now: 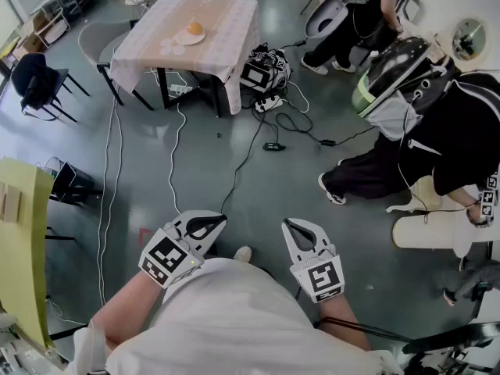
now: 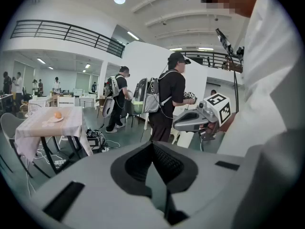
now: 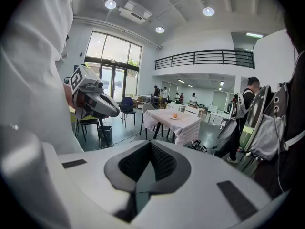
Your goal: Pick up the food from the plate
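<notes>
**Head view: food [image 1: 194,28] far off on the worktop [image 1: 223,22]**

I hold my left hand-held gripper [image 1: 221,219] and right hand-held gripper [image 1: 288,223] close to my body, above the floor [image 1: 312,186]. Both have their jaws pressed together with nothing between them. The food, round and orange, sits on a plate [image 1: 181,41] on the cloth-covered worktop, well apart from both grippers.

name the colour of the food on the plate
The food is orange, clearest in the head view.
</notes>
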